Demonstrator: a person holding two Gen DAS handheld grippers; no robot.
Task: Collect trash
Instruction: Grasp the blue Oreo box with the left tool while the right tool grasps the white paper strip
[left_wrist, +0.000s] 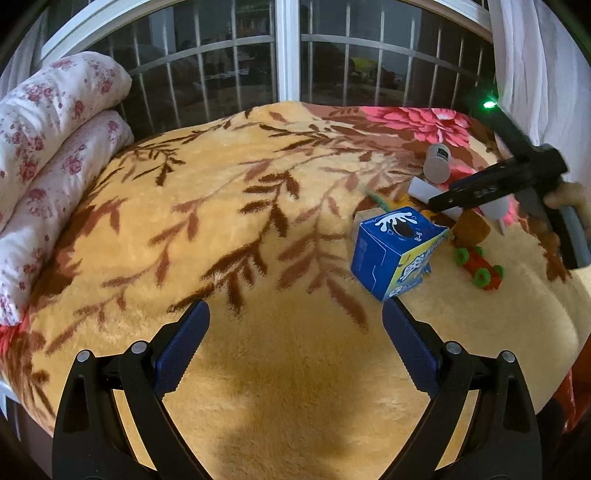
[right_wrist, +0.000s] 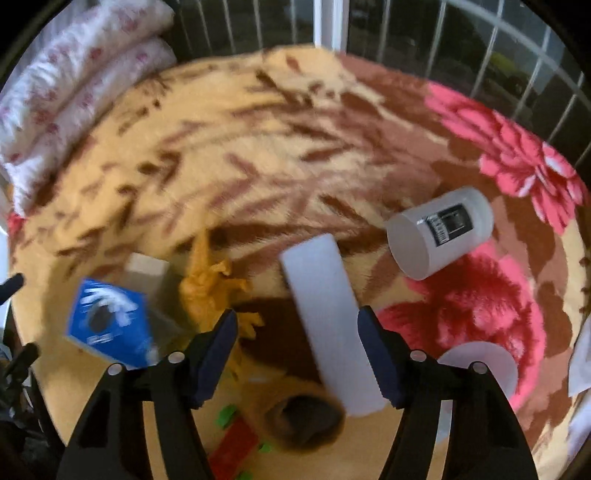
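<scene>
White flat block (right_wrist: 330, 317) is framed by right gripper (right_wrist: 297, 354), jaws apart, contact unclear; left gripper (left_wrist: 295, 354) is held wide over blanket (left_wrist: 229, 229).

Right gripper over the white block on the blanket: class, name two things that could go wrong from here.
1. The right gripper has only its right finger by the white block, which lies slanted and off-centre between open jaws. Closing now might pinch an edge and twist it out.
2. The yellow toy figure lies beside the left finger, with a red and green toy car just below. Either could be snagged or swept along with the trash.
</scene>
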